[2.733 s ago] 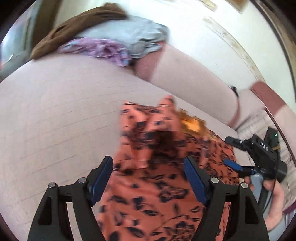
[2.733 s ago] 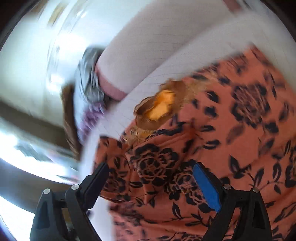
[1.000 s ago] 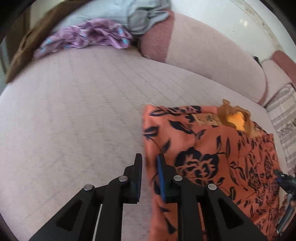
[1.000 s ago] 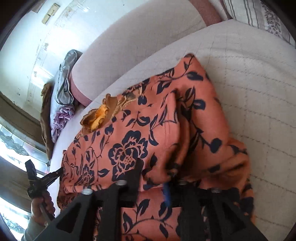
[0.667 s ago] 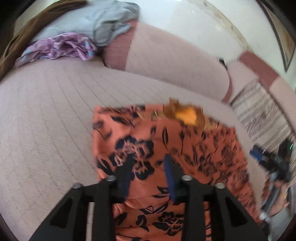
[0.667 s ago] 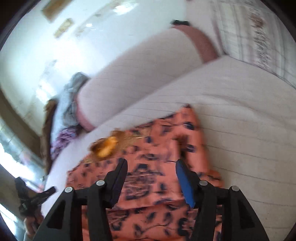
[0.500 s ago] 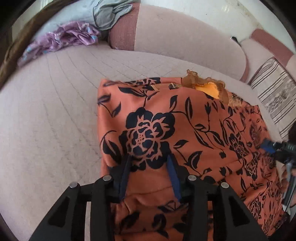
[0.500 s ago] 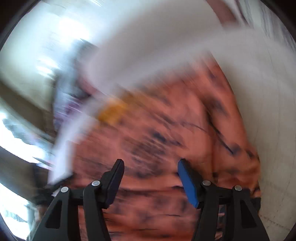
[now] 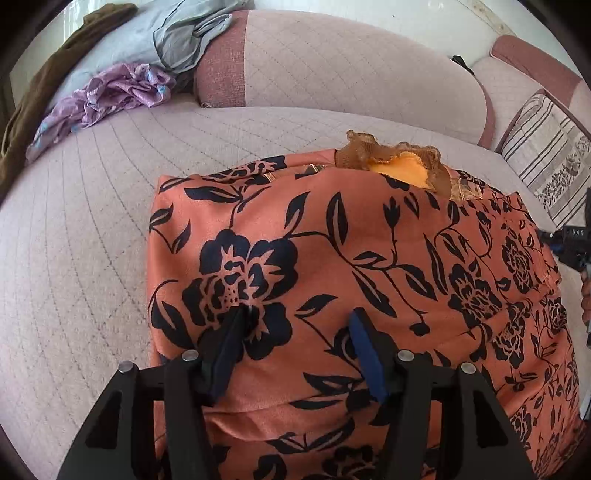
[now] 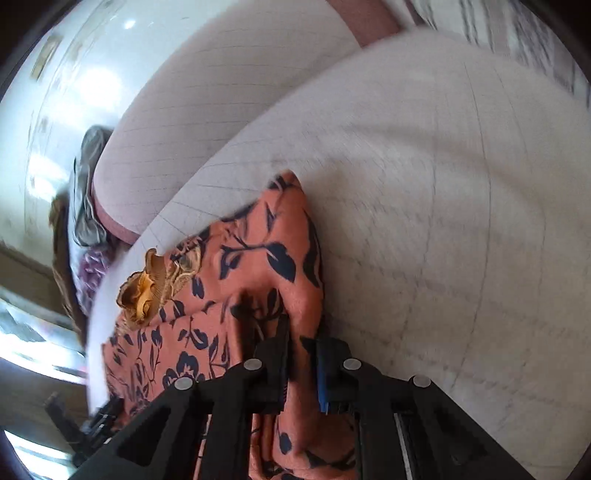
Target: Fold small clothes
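Two grippers pointed steeply down at the orange floral garment (image 9: 369,258) spread on the pink sofa seat (image 9: 92,221): left gripper (image 9: 295,325) opening, unclamped above the cloth; right gripper (image 10: 301,354) clenched on the garment's three-o'clock edge; purple cloth (image 9: 107,96) lay at eleven o'clock.

home living room, quilted pink sofa (image 9: 92,229), striped cushion (image 9: 546,162), loose clothes piled (image 9: 110,92) at one end, white wall (image 9: 369,22)

The floral garment (image 9: 369,258) lies on the sofa seat (image 9: 92,221), backrest (image 9: 332,70) behind it, clothes pile (image 9: 122,88) off its far left, striped cushion (image 9: 546,155) to its right.
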Motion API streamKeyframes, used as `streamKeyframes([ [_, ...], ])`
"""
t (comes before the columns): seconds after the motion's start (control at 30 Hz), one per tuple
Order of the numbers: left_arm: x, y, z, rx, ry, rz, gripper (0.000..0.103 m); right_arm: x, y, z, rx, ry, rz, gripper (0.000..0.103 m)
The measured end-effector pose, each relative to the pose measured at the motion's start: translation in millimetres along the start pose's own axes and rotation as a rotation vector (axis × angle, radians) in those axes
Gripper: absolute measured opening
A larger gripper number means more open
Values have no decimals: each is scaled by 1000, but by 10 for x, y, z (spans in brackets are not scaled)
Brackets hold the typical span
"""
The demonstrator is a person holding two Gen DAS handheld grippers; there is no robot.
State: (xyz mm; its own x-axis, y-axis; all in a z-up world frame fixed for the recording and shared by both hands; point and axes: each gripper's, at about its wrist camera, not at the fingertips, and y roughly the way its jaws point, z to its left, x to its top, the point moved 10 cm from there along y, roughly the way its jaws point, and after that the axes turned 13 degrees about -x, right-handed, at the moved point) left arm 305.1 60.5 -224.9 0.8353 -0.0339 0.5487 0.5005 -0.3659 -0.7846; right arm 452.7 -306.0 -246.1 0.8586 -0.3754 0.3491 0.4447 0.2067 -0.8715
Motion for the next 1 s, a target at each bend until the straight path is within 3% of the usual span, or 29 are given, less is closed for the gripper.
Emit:
streamKeyframes([
  [0.1, -2, 11, 30, -9, -20, -7, 61, 128, -96, -114, -51, 73, -80, 18],
  [0.17, -6, 29, 19, -1, -4, -6, 61, 20, -19, -173, -1, 142, -11, 23],
  [0.27, 23, 0, 4, -6, -1, -12, 61, -119, -224, -130, 54, 96, -59, 24],
  [0.3, 26, 1, 4, -3, 1, -16, 62, -213, -222, -108, 70, 68, -37, 29],
  [0.37, 26, -7, -2, 12, 12, -18, 62, -401, -68, -137, 25, -11, 47, 22],
  [0.47, 38, -72, 1, 21, -2, 11, 62, -323, -151, -334, 69, 111, 39, 18],
  [0.57, -2, -319, 26, 47, -13, -2, 62, -353, -402, -467, 18, 148, -8, 44],
  [0.6, -51, -435, 31, 31, -26, -15, 63, -435, -447, -498, 28, 147, 14, 74],
  [0.67, -228, -671, 69, -5, -80, -30, 66, -613, -580, -540, 51, 119, 16, 76],
  [0.77, -752, -1036, 164, -72, -207, -32, 69, -1013, -798, -646, 57, 51, 43, 76],
  [0.9, -1451, -1347, 170, -130, -321, -13, 69, -1569, -1146, -881, 188, 91, 145, 76],
  [1.0, -1862, -1494, 48, -158, -327, -1, 70, -1916, -1328, -988, 256, 101, 234, 76],
])
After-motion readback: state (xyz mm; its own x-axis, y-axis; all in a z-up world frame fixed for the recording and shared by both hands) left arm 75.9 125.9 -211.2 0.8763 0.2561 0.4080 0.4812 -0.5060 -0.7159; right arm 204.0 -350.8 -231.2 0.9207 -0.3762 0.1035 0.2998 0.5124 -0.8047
